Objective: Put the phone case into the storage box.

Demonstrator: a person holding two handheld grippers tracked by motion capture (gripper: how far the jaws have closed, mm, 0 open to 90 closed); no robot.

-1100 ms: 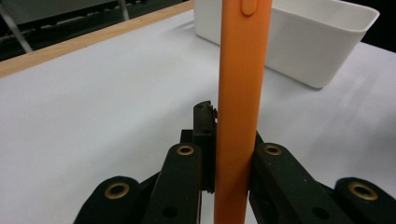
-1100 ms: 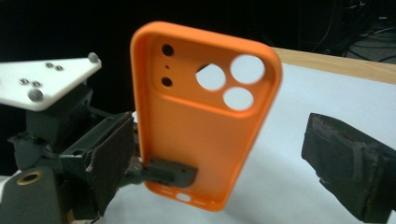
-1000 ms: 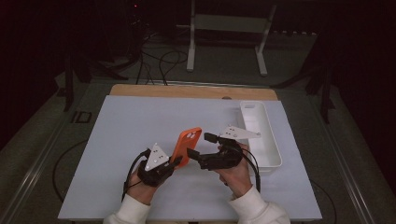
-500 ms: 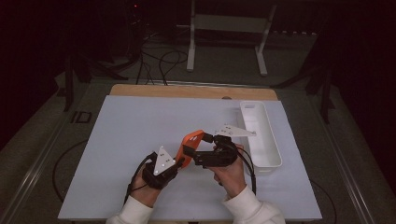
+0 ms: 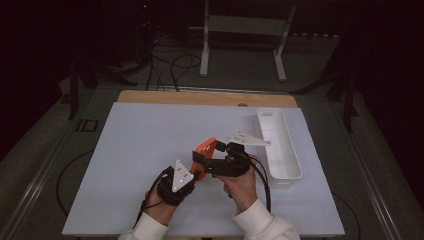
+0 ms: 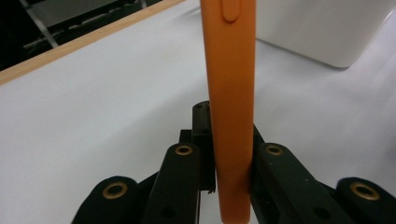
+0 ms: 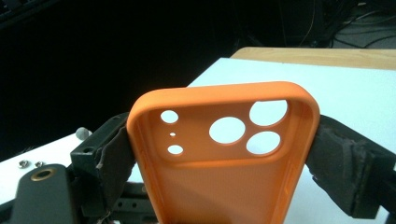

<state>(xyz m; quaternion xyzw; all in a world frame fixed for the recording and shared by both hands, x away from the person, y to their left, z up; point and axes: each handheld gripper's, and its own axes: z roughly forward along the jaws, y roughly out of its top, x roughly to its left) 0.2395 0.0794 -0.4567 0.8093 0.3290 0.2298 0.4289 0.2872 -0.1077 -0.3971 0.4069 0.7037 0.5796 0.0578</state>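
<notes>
White table (image 5: 125,150), both jaws gripping orange phone case (image 5: 206,148)

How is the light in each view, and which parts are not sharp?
High view: the white mat is evenly lit, the room behind is almost black. Left gripper view: the orange case looks soft and close, and the tray is blurred. Right gripper view: the case is sharp against a dark background.
</notes>
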